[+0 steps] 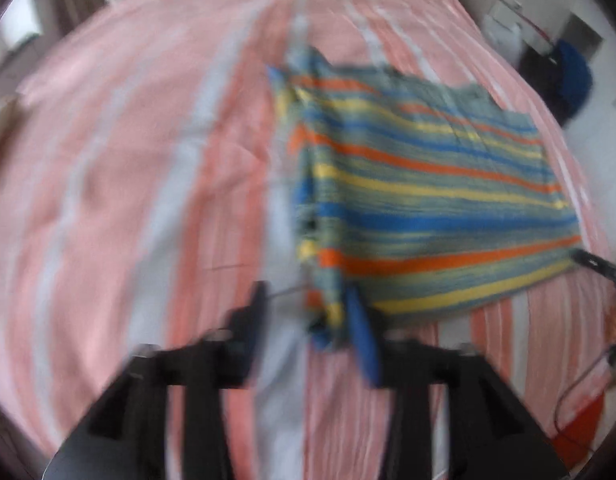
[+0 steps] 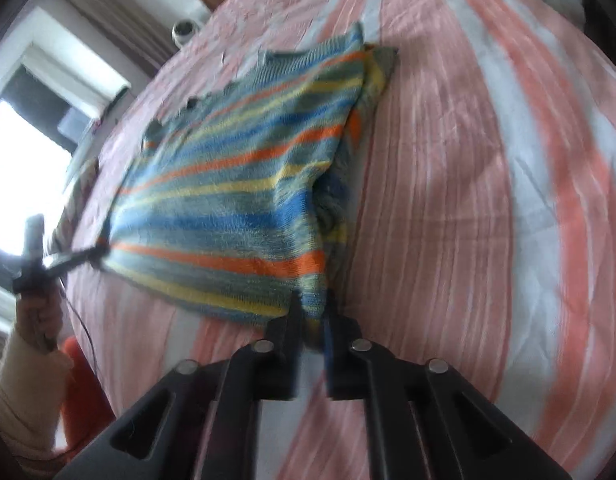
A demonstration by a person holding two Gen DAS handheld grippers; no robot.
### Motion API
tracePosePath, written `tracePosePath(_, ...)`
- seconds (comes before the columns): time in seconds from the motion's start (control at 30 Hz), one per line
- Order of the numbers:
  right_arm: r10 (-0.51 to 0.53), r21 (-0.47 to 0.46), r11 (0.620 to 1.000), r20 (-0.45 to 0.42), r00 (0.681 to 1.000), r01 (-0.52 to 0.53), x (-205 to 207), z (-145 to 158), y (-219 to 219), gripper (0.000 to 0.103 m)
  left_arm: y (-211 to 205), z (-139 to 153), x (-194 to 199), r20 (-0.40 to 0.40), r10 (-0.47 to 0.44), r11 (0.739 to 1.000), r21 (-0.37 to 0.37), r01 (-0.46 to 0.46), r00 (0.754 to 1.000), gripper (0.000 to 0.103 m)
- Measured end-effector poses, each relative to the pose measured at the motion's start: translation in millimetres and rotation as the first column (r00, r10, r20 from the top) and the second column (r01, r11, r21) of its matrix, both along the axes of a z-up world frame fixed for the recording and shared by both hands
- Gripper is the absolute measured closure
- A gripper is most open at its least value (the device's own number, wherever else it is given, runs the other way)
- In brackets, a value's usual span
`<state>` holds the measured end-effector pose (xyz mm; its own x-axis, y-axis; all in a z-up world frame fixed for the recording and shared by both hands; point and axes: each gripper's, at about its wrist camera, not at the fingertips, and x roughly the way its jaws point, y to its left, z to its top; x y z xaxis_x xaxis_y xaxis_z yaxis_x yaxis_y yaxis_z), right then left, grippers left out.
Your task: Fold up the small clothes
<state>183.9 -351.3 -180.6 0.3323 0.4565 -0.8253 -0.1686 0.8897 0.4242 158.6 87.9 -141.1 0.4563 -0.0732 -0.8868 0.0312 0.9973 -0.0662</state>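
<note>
We see the striped sweater (image 2: 236, 184) folded on the pink striped bedspread (image 2: 447, 208). Our right gripper (image 2: 311, 312) pinches its near corner; our left gripper (image 1: 308, 304) stands wide, though blur hides any contact.

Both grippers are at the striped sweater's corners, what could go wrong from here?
1. The left gripper's jaws stand open around the striped sweater's corner; pulling now could leave that corner behind and skew the fold.
2. The right gripper has only the corner's tip between narrow jaws; it may slip out.
3. The tucked layer along the sweater's edge is bunched and could drag loose across the bedsheet.
</note>
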Motion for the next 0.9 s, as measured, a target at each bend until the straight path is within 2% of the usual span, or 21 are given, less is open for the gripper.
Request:
tracePosePath(0.03, -0.020, 0.000, 1.000, 0.016, 1.000, 0.020, -4.4, 4.3, -3.9, 0.066, -0.3, 5.4, -6.4, 0.031, 0.012, 1.000, 0.028, -0.013, 0.999, 0.032)
tracePosePath(0.07, -0.044, -0.001, 0.999, 0.039, 0.998, 0.044, -9.3, 8.5, -7.2, 0.057, -0.6, 14.2, -14.5, 0.074, 0.030, 0.997, 0.066, -0.035, 0.997, 0.029)
tracePosePath(0.17, -0.098, 0.012, 0.995, 0.111, 0.989, 0.098, -32.7, 19.5, -18.6, 0.056, -1.8, 28.4, -31.5, 0.142, 0.074, 0.989, 0.119, -0.092, 0.987, 0.025)
tracePosePath(0.43, -0.132, -0.055, 0.988, 0.175, 0.976, 0.144, -83.9, 27.0, -20.4, 0.055, -11.7, 42.4, -46.2, 0.205, 0.099, 0.981, 0.146, -0.130, 0.974, 0.025)
tracePosePath(0.77, -0.121, -0.134, 0.979, 0.241, 0.963, 0.156, -125.8, 26.2, -6.4, 0.040, -21.7, 59.6, -70.9, 0.268, 0.085, 0.974, 0.180, -0.136, 0.960, 0.025)
tracePosePath(0.9, -0.113, -0.170, 0.972, 0.270, 0.956, 0.163, -139.4, 25.5, 0.7, 0.035, -32.5, 59.3, -77.1, 0.290, 0.065, 0.969, 0.210, -0.130, 0.955, 0.018)
